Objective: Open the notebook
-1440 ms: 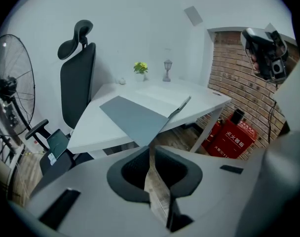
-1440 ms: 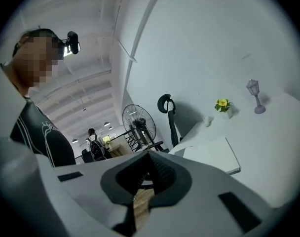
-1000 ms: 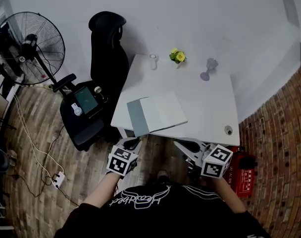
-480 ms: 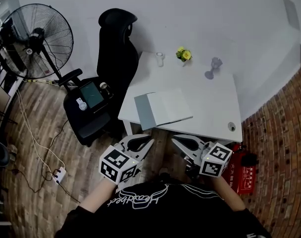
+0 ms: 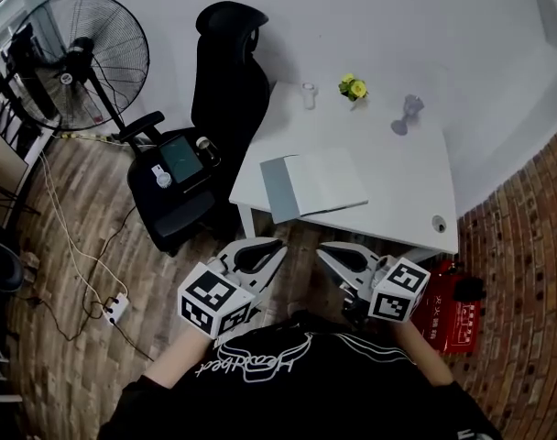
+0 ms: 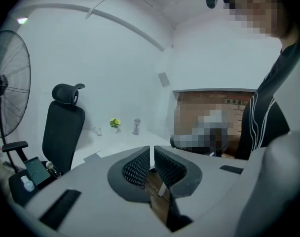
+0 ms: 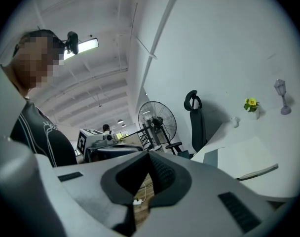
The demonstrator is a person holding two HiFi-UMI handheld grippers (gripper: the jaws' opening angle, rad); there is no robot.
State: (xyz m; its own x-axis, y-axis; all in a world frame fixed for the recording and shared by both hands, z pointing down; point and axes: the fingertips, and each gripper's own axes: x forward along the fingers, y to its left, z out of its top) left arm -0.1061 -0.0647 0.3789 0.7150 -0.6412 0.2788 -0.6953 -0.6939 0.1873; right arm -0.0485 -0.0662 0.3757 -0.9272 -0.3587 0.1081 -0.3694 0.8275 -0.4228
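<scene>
The notebook [image 5: 313, 183] lies closed on the white table [image 5: 402, 186], pale cover up, grey spine strip toward the left. It also shows in the right gripper view as a flat pale notebook [image 7: 243, 159]. My left gripper [image 5: 278, 244] hangs in the air in front of the table's near edge, short of the notebook, jaws shut with nothing between them. My right gripper [image 5: 322, 249] is beside it to the right, also off the table, its jaws together and empty. In its own view the left gripper [image 6: 152, 148] points over the table; the right gripper [image 7: 149, 153] points toward the fan.
A black office chair [image 5: 225, 71] with a tablet-like device [image 5: 180, 159] on its seat stands left of the table. A floor fan [image 5: 81, 58] is further left. A small cup [image 5: 308, 94], flower pot [image 5: 354, 87] and glass [image 5: 406, 114] stand at the table's far edge. A red box [image 5: 453, 305] sits on the floor right.
My left gripper has risen and now sits level beside the right one, its fingers showing in the head view. The head view has drifted, so the table sits further right.
</scene>
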